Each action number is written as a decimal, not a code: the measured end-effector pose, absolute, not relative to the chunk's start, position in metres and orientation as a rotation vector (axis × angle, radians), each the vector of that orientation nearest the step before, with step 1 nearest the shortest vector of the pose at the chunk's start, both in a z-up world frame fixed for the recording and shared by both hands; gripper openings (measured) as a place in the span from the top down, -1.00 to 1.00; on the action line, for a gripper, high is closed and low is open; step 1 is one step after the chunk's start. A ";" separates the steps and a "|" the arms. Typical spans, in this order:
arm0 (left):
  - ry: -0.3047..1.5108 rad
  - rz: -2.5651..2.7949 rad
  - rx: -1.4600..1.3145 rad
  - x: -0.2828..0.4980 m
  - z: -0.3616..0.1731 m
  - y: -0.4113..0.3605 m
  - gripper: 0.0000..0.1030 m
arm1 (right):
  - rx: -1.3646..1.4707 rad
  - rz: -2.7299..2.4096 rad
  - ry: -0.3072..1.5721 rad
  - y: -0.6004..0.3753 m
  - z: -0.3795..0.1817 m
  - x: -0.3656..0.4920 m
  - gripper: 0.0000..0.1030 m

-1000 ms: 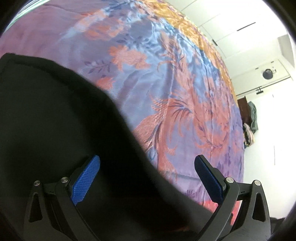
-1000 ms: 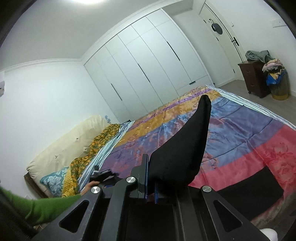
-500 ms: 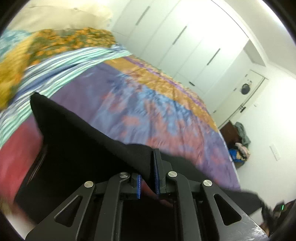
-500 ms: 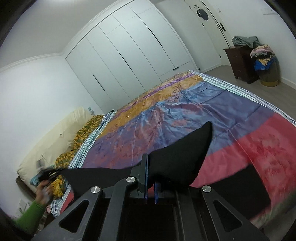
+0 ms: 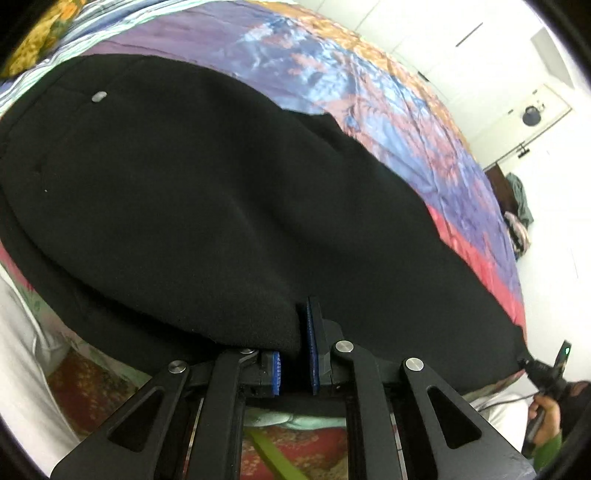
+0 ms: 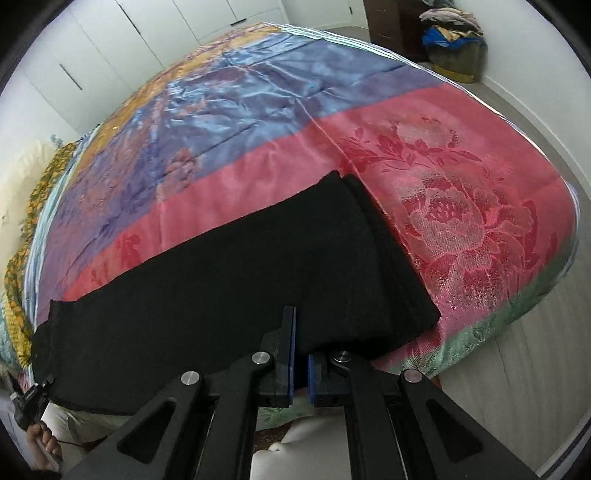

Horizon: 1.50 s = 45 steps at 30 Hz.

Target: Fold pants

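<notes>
Black pants (image 5: 221,203) lie spread along the near edge of the bed, a silver waist button (image 5: 99,96) showing at the far left. My left gripper (image 5: 295,343) is shut on their near edge, and cloth covers one finger. In the right wrist view the pants (image 6: 240,288) end in a folded leg on the pink band of the bedspread (image 6: 443,166). My right gripper (image 6: 301,343) is shut on that end's near edge. Each gripper shows small in the other's view, held by a hand: the right gripper (image 5: 546,373) and the left gripper (image 6: 33,402).
The shiny floral bedspread (image 5: 369,81) covers the whole bed. White wardrobe doors (image 6: 110,55) stand behind it. A dark dresser and a basket piled with clothes (image 6: 450,29) sit at the far right corner. A patterned red rug (image 5: 110,391) lies below the bed edge.
The left gripper went from wide open to shut on the pants. Both grippers came down and tipped toward the bed, and the raised cloth now lies flat along its near edge.
</notes>
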<state>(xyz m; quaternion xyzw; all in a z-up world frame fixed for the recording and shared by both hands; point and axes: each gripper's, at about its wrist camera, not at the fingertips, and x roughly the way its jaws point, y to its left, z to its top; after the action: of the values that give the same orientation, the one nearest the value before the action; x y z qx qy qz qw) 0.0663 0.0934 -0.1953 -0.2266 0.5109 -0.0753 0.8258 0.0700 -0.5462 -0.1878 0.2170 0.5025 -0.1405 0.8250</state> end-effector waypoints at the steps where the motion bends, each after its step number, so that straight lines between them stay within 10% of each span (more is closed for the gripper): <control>1: 1.083 -0.167 -0.477 0.064 -0.194 0.093 0.81 | 0.454 -0.313 1.078 -0.546 -0.189 0.070 0.90; 30: 1.145 -0.125 -0.342 0.076 -0.211 0.067 0.75 | 0.342 -0.432 1.128 -0.539 -0.194 0.074 0.88; 32: 1.147 -0.110 -0.323 0.076 -0.207 0.066 0.59 | 0.316 -0.433 1.126 -0.536 -0.192 0.074 0.44; 36: 1.122 -0.014 -0.248 0.064 -0.186 0.065 -0.58 | 0.233 -0.460 0.997 -0.525 -0.166 0.057 -0.66; 45: 1.020 0.098 -0.108 0.059 -0.155 0.067 -0.61 | 0.163 -0.632 0.698 -0.490 -0.118 0.004 -0.80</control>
<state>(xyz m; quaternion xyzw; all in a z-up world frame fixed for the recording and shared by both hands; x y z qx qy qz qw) 0.0587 0.0671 -0.1550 -0.0518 0.4877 0.0468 0.8702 0.0036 -0.4900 -0.1179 0.0786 0.3360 -0.3040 0.8880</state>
